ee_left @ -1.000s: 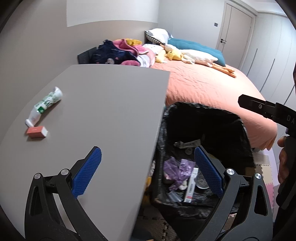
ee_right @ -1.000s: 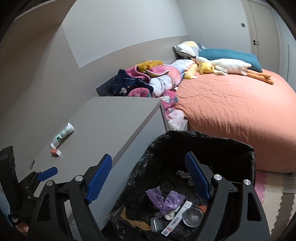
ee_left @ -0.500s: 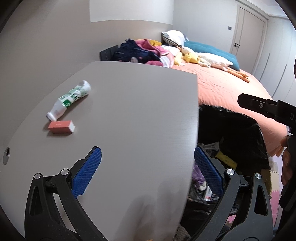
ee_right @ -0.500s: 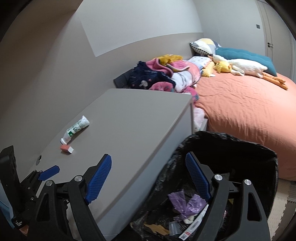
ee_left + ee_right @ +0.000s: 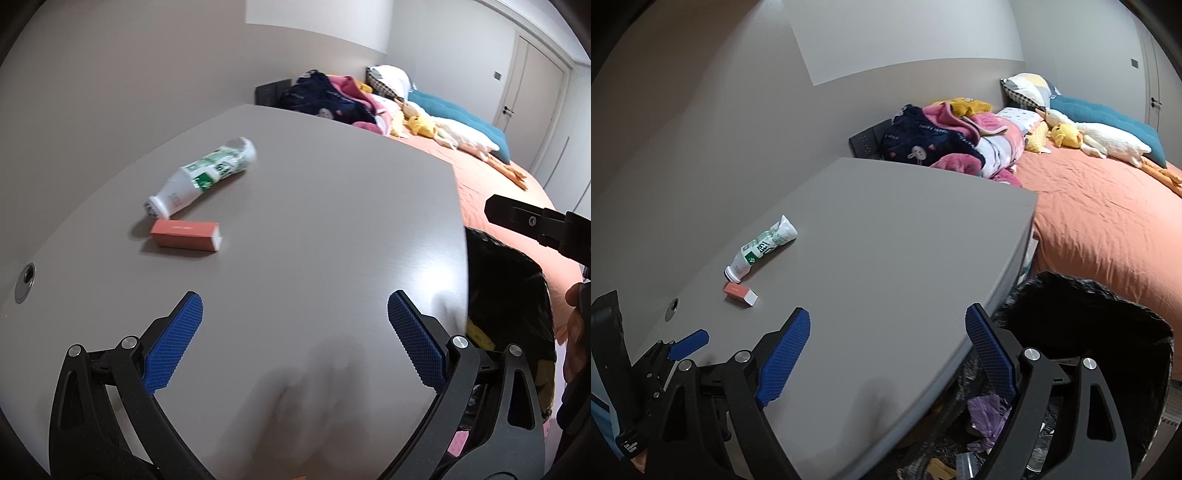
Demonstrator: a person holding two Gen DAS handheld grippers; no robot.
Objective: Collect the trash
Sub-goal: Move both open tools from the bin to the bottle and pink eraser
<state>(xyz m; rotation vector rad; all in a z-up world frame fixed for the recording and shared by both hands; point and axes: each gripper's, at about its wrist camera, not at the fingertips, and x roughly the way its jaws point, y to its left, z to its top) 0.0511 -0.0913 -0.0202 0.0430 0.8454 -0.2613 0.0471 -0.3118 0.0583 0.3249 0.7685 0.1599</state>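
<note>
A crushed white and green plastic bottle [image 5: 201,177] [image 5: 761,249] lies on the grey table [image 5: 332,221] [image 5: 886,240], with a small pink box [image 5: 186,234] [image 5: 740,293] just in front of it. My left gripper [image 5: 294,299] hovers open over the table, to the right of and nearer than both, with nothing between its fingers. My right gripper [image 5: 887,312] stands over the table's near right edge; its jaws are opening and hold nothing. The black-lined trash bin [image 5: 506,288] [image 5: 1089,325] stands right of the table, with purple wrapping [image 5: 988,410] inside.
A bed with an orange cover [image 5: 1108,221] lies beyond the bin, with piled clothes [image 5: 942,140], pillows and plush toys at its head. A round cable hole [image 5: 26,275] sits near the table's left edge. A wall runs behind the table. Closet doors [image 5: 532,85] stand far right.
Both grippers have swung left, from above the bin to over the table. The bottle and box now look larger and closer; the bin has slid to the right edge.
</note>
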